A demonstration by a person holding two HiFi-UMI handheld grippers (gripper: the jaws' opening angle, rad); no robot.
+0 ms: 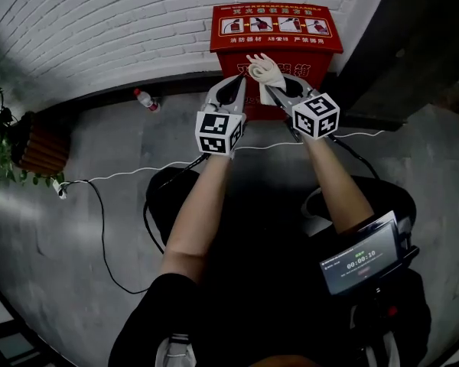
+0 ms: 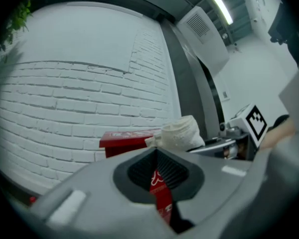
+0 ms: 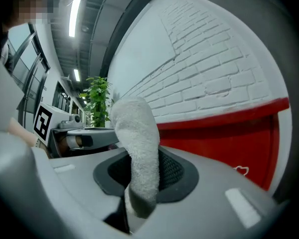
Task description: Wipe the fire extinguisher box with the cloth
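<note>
so the red fire extinguisher box (image 1: 275,29) with white lettering on its sloped lid sits on the floor right up against the white brick wall (image 1: 99,29); both claws are held up in front of the box's front face, just under the lid edge; the right gripper (image 1: 279,84) has its jaws clamped on an off-white fluffy cloth (image 1: 265,73), and in the right gripper view the cloth (image 3: 137,133) sticks up out of the pads as a thick roll with the box (image 3: 224,143) off to one side; can't tell from any view whether the cloth is actually touching the box; the left gripper (image 1: 239,82) is just beside the right one, on the side of the box's left half, and in the left gripper view its jaws (image 2: 157,151) are together with nothing in them, only a thin slit showing a bit of red box behind; left of the box, near the wall, a small clear plastic bottle with a red cap (image 1: 147,100) lies on the grey floor (image 1: 99,136); well further left of the box there's a green potted plant (image 1: 0,136); a thin white cable (image 1: 138,173) runs across the floor in front of the box.
</note>
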